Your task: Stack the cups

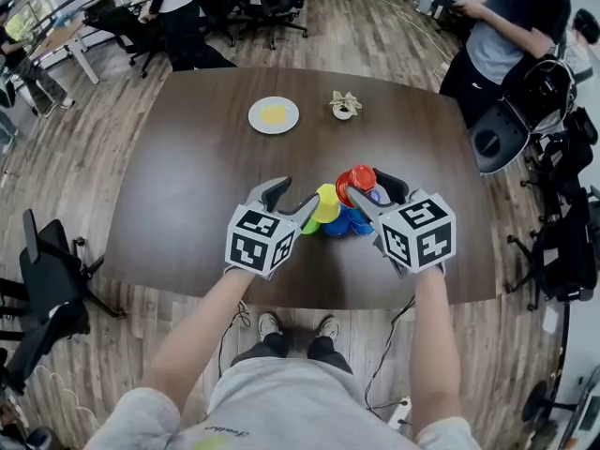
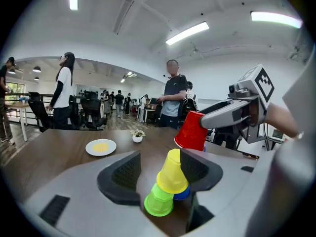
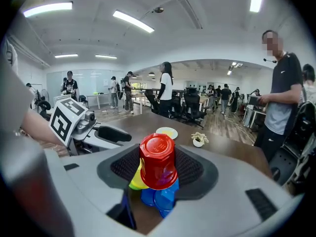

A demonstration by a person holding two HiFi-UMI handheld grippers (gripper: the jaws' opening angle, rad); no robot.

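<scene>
My right gripper (image 1: 367,187) is shut on an upside-down red cup (image 1: 361,178), held tilted above the table; in the right gripper view the red cup (image 3: 158,161) fills the gap between both pads. Below it stand blue cups (image 3: 159,197) on the dark table (image 1: 187,186). A yellow cup (image 2: 173,172) leans upside down on a green cup (image 2: 159,201) that lies on its side. My left gripper (image 2: 160,169) is open, with the yellow cup close to its right finger and a gap to the left one. In the head view the yellow cup (image 1: 326,202) lies just past the left gripper (image 1: 292,198).
A white plate (image 1: 273,114) with something yellow on it and a small potted plant (image 1: 344,105) sit at the table's far side. One person (image 1: 506,26) stands at the far right and another (image 1: 178,7) at the far left. Office chairs (image 1: 47,289) surround the table.
</scene>
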